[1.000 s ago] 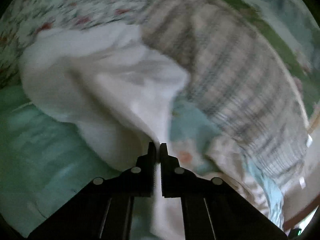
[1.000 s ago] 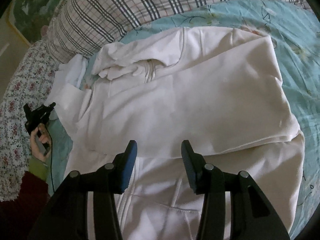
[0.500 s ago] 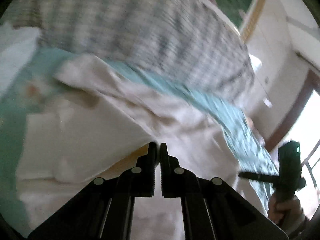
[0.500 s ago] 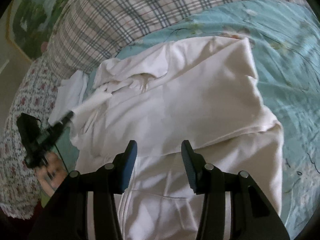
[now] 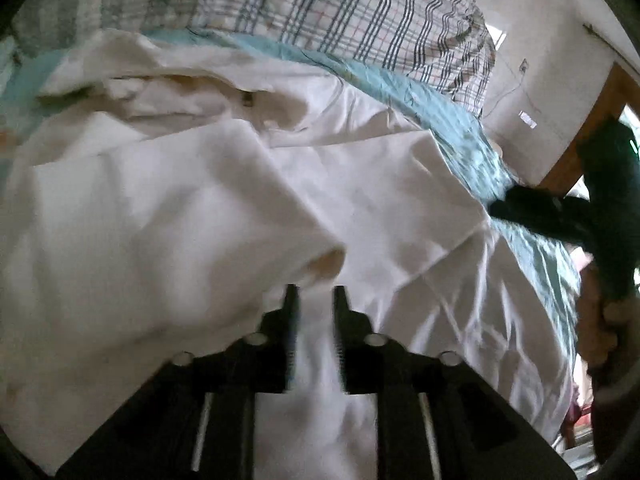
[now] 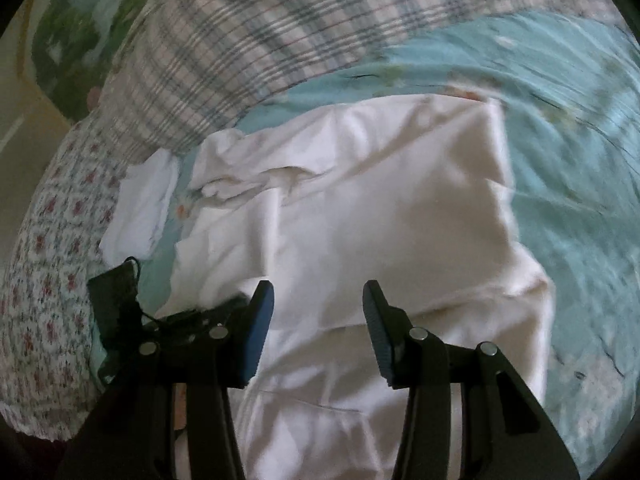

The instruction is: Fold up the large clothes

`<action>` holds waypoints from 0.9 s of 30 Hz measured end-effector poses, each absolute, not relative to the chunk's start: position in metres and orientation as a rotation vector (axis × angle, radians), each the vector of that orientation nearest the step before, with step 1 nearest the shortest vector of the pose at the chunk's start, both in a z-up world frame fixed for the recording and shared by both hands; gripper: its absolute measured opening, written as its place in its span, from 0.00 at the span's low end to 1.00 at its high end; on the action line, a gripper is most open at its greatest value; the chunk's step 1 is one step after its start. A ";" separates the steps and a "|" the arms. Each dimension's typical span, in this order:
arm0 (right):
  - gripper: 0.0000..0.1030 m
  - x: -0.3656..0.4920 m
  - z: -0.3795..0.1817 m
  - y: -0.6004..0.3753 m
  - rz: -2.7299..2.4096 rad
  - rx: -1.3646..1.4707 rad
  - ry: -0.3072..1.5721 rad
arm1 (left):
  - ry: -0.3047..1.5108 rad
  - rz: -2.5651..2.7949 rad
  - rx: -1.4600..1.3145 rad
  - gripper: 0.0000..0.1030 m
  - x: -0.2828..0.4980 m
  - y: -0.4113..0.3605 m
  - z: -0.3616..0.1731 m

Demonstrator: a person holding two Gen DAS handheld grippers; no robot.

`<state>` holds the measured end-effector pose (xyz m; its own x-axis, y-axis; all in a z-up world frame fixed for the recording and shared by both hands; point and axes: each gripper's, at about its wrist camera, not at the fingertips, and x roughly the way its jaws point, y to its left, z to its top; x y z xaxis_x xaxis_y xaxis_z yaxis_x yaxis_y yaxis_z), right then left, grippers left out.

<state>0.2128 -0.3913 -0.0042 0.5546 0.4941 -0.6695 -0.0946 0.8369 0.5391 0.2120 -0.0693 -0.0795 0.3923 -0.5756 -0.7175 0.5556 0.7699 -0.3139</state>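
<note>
A cream-white hoodie (image 6: 360, 240) lies spread on the teal bedsheet, with both sleeves folded across its body. In the left wrist view the hoodie (image 5: 200, 200) fills the frame, and a folded sleeve end lies just ahead of my left gripper (image 5: 314, 296). The left jaws stand slightly apart with nothing between them. My right gripper (image 6: 318, 300) is wide open and hovers above the hoodie's middle. The left gripper also shows in the right wrist view (image 6: 224, 306), at the hoodie's left edge.
A plaid pillow (image 6: 260, 40) lies at the head of the bed. A floral quilt (image 6: 44, 280) is at the left. A small white cloth (image 6: 140, 208) lies beside the hoodie. The teal bedsheet (image 6: 580, 160) extends to the right. The right gripper and hand (image 5: 600, 240) show in the left wrist view.
My left gripper carried the sleeve rightward across the hoodie's body, then opened and let it go. My right gripper stayed open above the hoodie and shifted slightly.
</note>
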 end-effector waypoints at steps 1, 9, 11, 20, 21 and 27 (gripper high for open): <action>0.52 0.218 -0.002 -0.378 0.395 0.455 0.925 | 0.909 -0.693 -0.029 0.31 0.203 -0.054 -0.078; 0.56 0.238 -0.002 -0.231 0.681 0.065 0.924 | 0.946 -0.268 -0.075 0.15 0.197 0.077 -0.099; 0.57 0.238 -0.005 -0.204 0.710 -0.046 0.905 | 0.939 -0.231 -0.139 0.13 0.201 0.098 -0.099; 0.57 0.248 -0.044 -0.129 0.738 -0.373 0.860 | 0.929 -0.168 -0.214 0.08 0.212 0.101 -0.100; 0.54 0.252 -0.048 -0.128 0.709 -0.375 0.863 | 0.932 -0.171 -0.235 0.08 0.214 0.103 -0.101; 0.07 0.271 -0.030 -0.189 0.601 -0.002 0.875 | 0.931 -0.190 -0.321 0.03 0.213 0.121 -0.106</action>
<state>0.2707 -0.1895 -0.0303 0.4878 0.4936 -0.7200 -0.4948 0.8358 0.2378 0.2125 0.1215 -0.1061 0.5853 -0.2969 -0.7545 0.0225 0.9361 -0.3510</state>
